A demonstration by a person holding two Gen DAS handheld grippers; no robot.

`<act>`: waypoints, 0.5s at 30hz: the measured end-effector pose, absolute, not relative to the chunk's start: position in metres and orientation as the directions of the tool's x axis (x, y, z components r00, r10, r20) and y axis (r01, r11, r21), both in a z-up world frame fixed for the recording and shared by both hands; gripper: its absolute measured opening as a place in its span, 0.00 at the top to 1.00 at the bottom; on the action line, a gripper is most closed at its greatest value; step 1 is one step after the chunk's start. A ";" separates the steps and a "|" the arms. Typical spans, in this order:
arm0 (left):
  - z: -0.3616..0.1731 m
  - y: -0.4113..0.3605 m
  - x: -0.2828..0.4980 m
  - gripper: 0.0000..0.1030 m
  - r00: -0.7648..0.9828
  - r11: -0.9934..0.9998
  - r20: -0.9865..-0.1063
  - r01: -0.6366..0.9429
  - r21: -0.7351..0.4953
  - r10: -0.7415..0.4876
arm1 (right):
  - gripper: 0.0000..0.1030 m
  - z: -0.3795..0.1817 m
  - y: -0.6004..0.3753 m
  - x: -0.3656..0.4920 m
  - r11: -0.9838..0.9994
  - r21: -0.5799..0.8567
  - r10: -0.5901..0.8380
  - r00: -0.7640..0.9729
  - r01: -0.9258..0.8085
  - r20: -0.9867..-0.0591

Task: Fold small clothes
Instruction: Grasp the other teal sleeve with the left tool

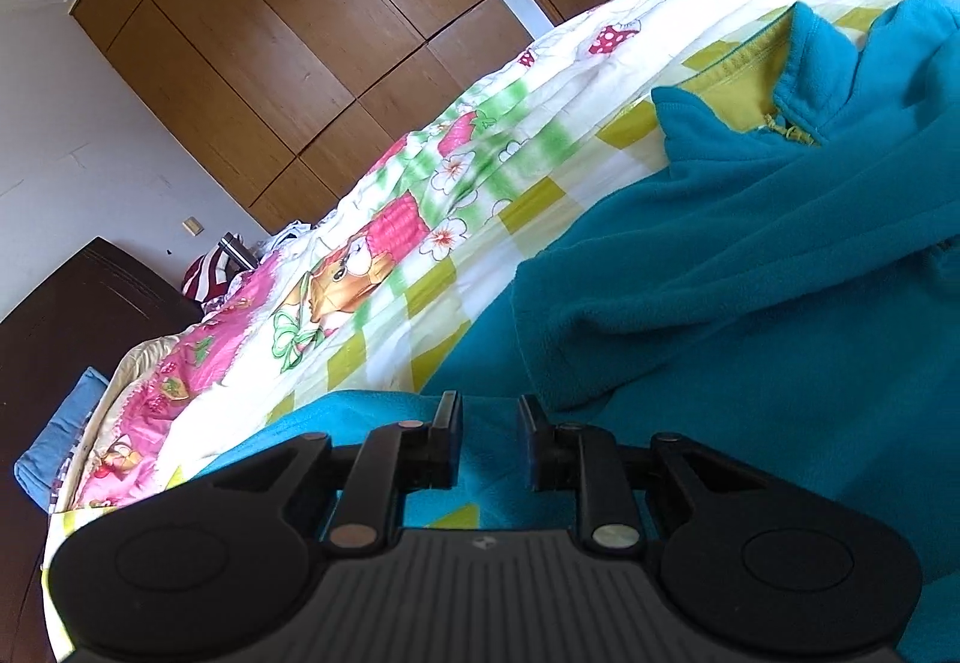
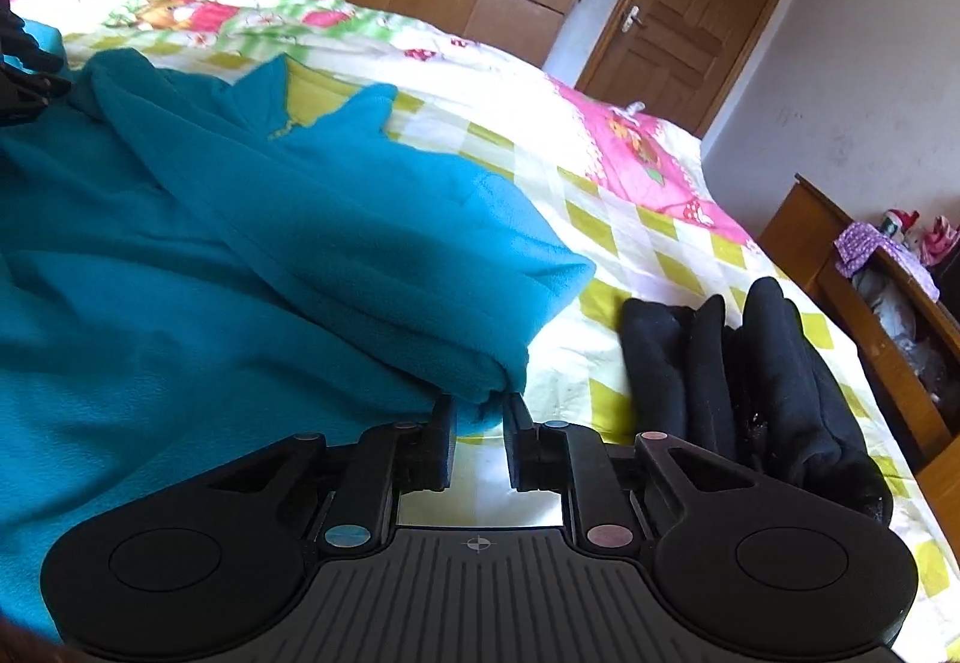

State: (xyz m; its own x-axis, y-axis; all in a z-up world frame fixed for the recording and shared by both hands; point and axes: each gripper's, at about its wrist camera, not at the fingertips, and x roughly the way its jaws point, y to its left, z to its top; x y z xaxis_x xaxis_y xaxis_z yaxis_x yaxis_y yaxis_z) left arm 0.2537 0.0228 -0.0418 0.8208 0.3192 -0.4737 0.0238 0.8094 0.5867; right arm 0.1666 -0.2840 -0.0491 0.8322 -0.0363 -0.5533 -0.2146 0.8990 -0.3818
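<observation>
Bedspread [image 2: 630, 219], checked and flowered, spread wide under everything. Teal fleece [image 2: 252, 243] sprawled across the left and middle, collar at the far end, sleeve thrown over the body, hem near — folding only begun, most of it left. Black bundle [image 2: 750, 363] already rolled up, parked just right of the fleece. Right gripper [image 2: 478, 411] pinching the fleece's near-right corner. Left gripper [image 1: 490, 417] narrowly apart over the near teal edge; can't tell if clamping.
</observation>
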 end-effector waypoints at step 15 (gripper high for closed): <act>0.020 -0.167 0.300 0.53 0.798 0.778 -0.531 0.516 0.360 -0.284 | 0.81 -0.054 -0.328 0.188 0.886 -0.308 0.117 0.811 -0.346 -0.573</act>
